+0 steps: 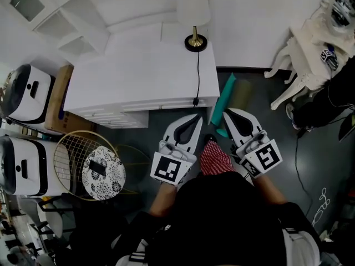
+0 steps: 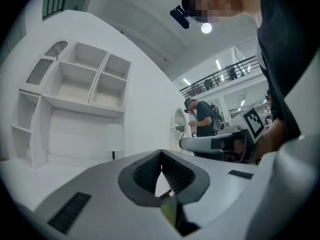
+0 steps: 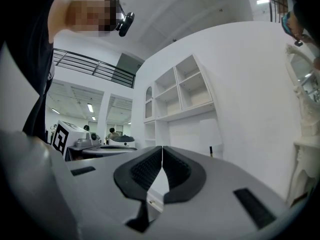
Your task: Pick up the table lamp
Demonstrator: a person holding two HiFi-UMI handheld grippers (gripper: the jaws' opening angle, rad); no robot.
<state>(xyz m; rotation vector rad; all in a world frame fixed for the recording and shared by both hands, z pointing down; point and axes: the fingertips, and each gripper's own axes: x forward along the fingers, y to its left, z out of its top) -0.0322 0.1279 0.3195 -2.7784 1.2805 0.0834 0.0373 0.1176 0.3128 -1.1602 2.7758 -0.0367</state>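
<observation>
White shade, brass stem, round black foot: the table lamp (image 1: 194, 35) stands at the far edge of the white desk (image 1: 133, 76), towards its right corner and against the wall. Its black cord (image 1: 198, 73) runs over the desktop to a plug at the near edge.

Both my claws are short of the desk, level and aimed at it. My left gripper (image 1: 197, 117) has its ribbed pads pressed flat together with nothing between them, and my right gripper (image 1: 228, 112) is closed and empty in the same way. The lamp is well apart from both, small and far off in each gripper view.

I judge this to be the approach, with the grasp not yet begun. The next move calls for one claw to reach across the desktop to the far edge, spread its jaws, and close on the thin stem between shade and foot. The cord must be left free to trail when the lamp lifts. A teal roll (image 1: 224, 101) leans at the desk's right end, just beside my right claw, so I should keep clear of it.

I can read no brand or writing, only a black square marker (image 1: 172, 168) on each claw's cube.
</observation>
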